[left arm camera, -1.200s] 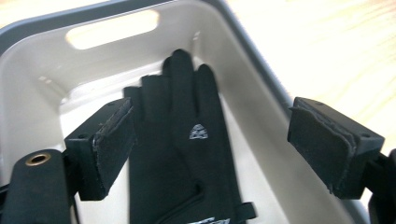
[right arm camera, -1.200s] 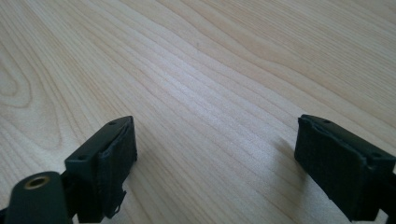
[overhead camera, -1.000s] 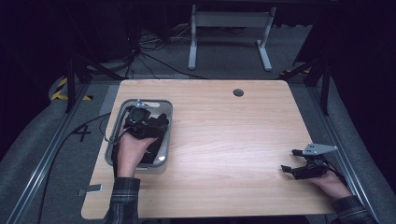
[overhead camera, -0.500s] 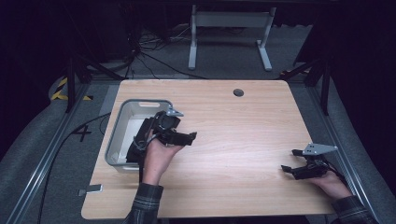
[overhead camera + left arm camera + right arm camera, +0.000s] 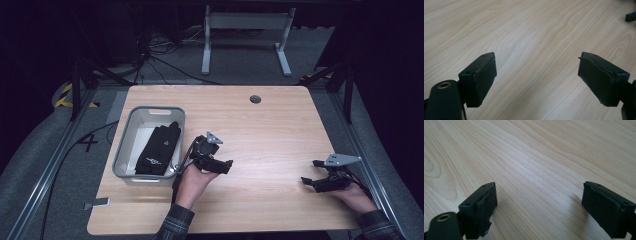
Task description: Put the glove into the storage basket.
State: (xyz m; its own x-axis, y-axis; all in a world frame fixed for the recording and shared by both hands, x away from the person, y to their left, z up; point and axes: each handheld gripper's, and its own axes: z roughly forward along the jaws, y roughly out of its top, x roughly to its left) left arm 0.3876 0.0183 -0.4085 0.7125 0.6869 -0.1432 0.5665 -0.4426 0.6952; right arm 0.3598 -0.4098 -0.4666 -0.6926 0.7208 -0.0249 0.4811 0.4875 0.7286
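Both tongs gape empty; the left tongs (image 5: pixel 227 166) have left the grey plastic bin (image 5: pixel 126 145), black glove (image 5: pixel 159 149) dropped inside, the right tongs (image 5: pixel 308 181) idle.

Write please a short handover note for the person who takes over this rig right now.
Left tongs: open, empty, over bare table just right of the grey bin.
Right tongs: open, empty, low over the table near its right edge.
Black glove: lies inside the bin, nothing touching it.
Done: the glove is in the bin.
Left: no other loose item on the table; probably only park both tongs, if the job ends here.
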